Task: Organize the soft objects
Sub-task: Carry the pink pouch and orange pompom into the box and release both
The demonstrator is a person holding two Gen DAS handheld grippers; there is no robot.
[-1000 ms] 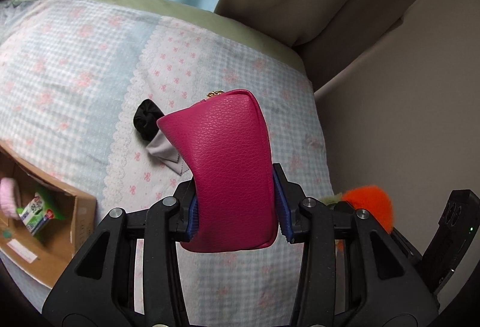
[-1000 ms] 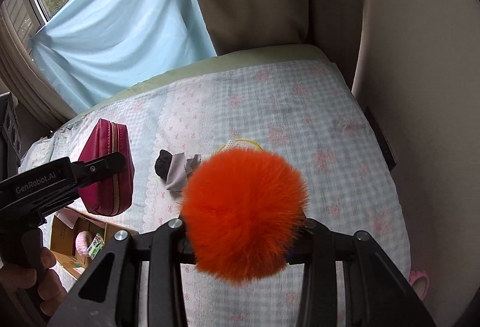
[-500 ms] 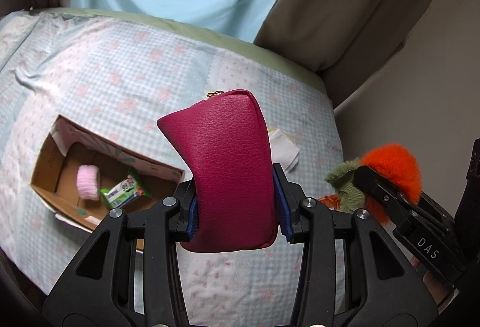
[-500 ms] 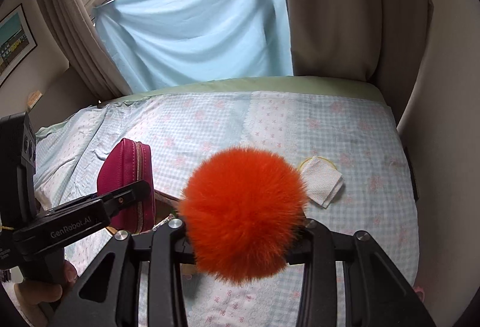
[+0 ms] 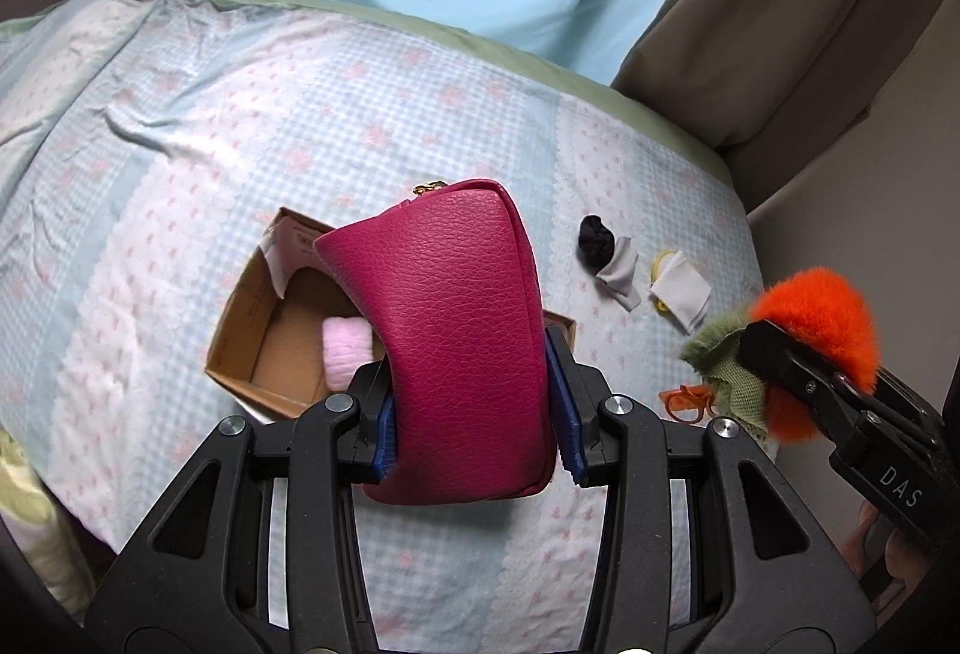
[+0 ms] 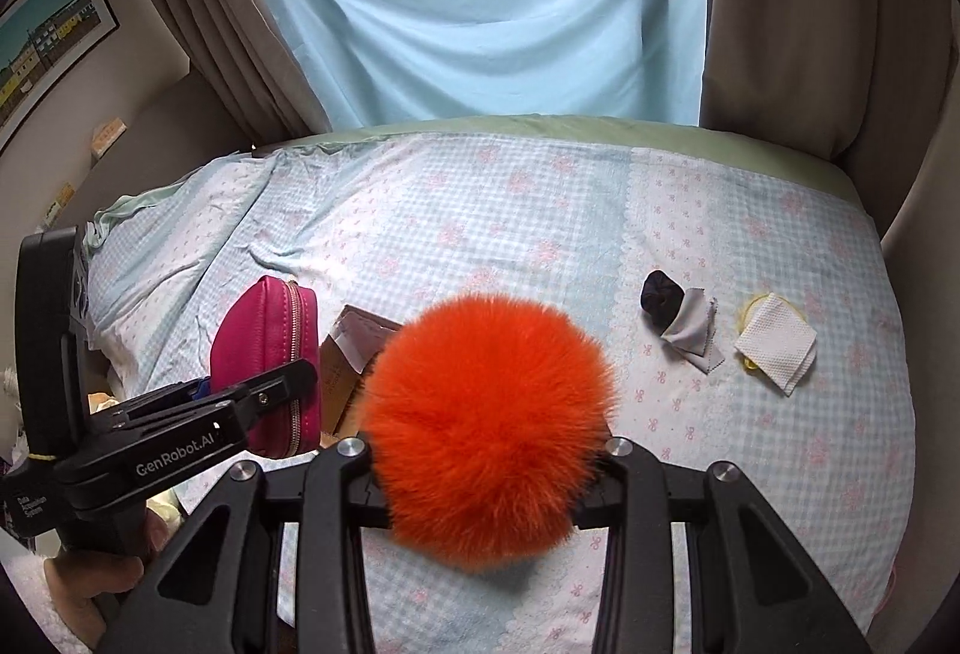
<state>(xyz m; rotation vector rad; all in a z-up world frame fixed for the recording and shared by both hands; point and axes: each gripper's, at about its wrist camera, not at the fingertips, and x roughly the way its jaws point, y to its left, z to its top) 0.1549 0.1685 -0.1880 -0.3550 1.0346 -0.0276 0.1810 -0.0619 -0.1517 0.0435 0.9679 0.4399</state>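
My left gripper (image 5: 474,414) is shut on a magenta leather pouch (image 5: 456,342) and holds it above an open cardboard box (image 5: 252,330) on the bed. The box holds a pink fluffy item (image 5: 345,348). My right gripper (image 6: 480,462) is shut on an orange pom-pom (image 6: 486,426) with a green fabric piece (image 5: 720,360) and an orange clip (image 5: 684,405) hanging from it. In the right wrist view the pouch (image 6: 264,354) and left gripper (image 6: 198,414) are at the left, over the box (image 6: 348,360).
On the checked bedspread (image 6: 540,234) lie a black scrunchie (image 6: 660,294), a grey cloth (image 6: 693,333) and a white folded cloth (image 6: 777,342) over a yellow band. A light blue curtain (image 6: 492,12) hangs behind the bed. A wall runs along the right side.
Both grippers have swung left with their loads. The pouch now hangs over the box, which moved toward the middle of the left wrist view. The scrunchie and cloths reappeared at the right.
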